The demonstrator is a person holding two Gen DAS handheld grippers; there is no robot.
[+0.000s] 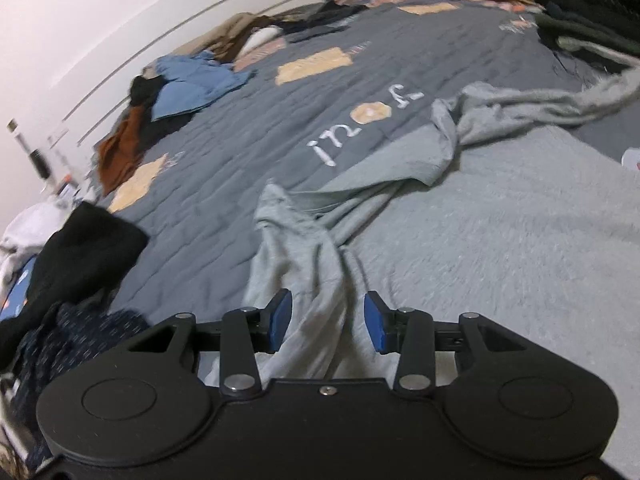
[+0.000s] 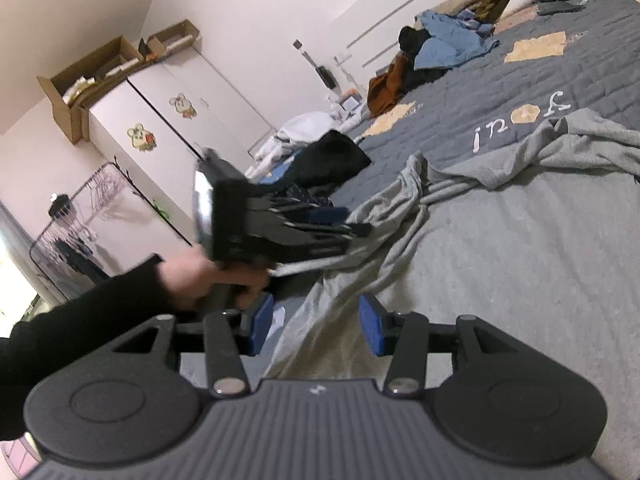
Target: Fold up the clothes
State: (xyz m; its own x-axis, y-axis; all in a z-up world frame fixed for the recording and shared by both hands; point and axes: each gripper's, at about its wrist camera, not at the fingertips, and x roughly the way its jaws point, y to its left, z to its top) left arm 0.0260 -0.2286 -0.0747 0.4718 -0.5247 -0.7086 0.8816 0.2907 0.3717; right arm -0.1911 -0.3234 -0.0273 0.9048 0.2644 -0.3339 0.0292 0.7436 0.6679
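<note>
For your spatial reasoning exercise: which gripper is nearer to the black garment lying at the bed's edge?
Left. The left gripper sits over the grey garment just beside the black garment; the right gripper is further back along the grey fabric.

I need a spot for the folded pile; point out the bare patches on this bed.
The widest bare stretch of quilt lies beyond the "joni" lettering, between the blue garment and the dark clothes. A narrower strip runs between the black garment and the grey garment. The bed's edges are crowded with clothes.
</note>
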